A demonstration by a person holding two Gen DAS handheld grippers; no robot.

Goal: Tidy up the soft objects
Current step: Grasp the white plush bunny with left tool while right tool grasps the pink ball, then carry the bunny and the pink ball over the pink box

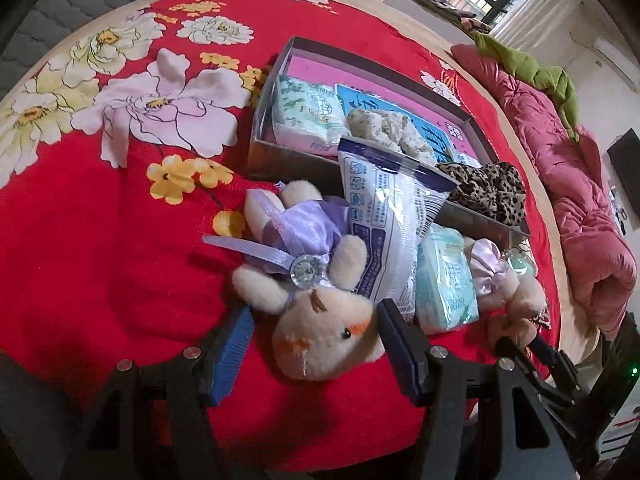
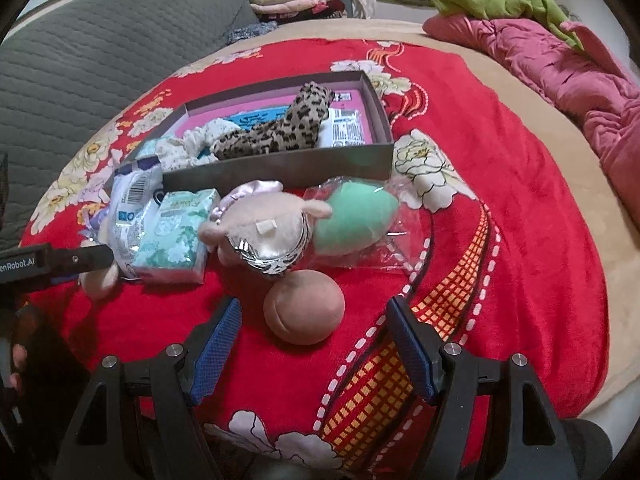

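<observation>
A plush bunny in a purple dress (image 1: pixel 312 292) lies on the red floral blanket. My left gripper (image 1: pixel 316 344) stands open with its blue pads on either side of the bunny's head, not pressing it. A white and blue plastic packet (image 1: pixel 392 220) leans on the bunny, beside a green tissue pack (image 1: pixel 446 280). In the right wrist view a peach plush ball (image 2: pixel 305 306) sits just ahead of my open right gripper (image 2: pixel 314 344). Behind the ball lie a second plush toy (image 2: pixel 260 224) and a mint green sponge in clear wrap (image 2: pixel 352 220).
A shallow grey box (image 2: pixel 288 168) with a pink floor holds a leopard-print cloth (image 2: pixel 280 128), a tissue pack (image 1: pixel 308 116) and a floral cloth. A pink quilt (image 2: pixel 560 72) and a green cloth lie along the bed's right side. Folded clothes are stacked at the back.
</observation>
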